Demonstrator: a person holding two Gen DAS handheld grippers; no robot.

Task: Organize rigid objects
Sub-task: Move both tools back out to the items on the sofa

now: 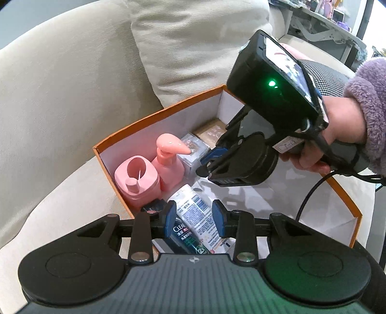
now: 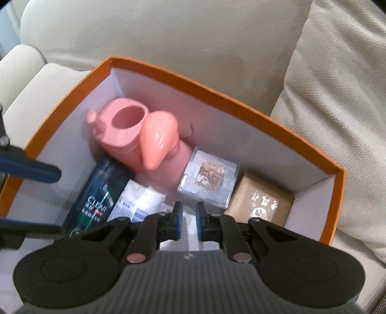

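Orange box (image 2: pixel 217 95): bottles crowding its left and far walls, near-right floor lying bare. Left hand-held gripper (image 1: pixel 194 221) hovering released; right hand-held gripper (image 2: pixel 189 221) hovering clenched, empty.

In the left wrist view, the left gripper (image 1: pixel 194 221) at the lower middle of the frame covers the lower ends of the dark shampoo bottle (image 1: pixel 184 233) and the white tube (image 1: pixel 201 212). The right gripper (image 1: pixel 205 169) at centre right hides part of the clear box (image 1: pixel 193 149) and most of the brown packet (image 1: pixel 212 131). The box (image 1: pixel 154 113) has its right wall behind a hand (image 1: pixel 311 154). At the upper right, shelf clutter (image 1: pixel 337 14) is too small to identify. In the right wrist view, print on the tube is blurred.
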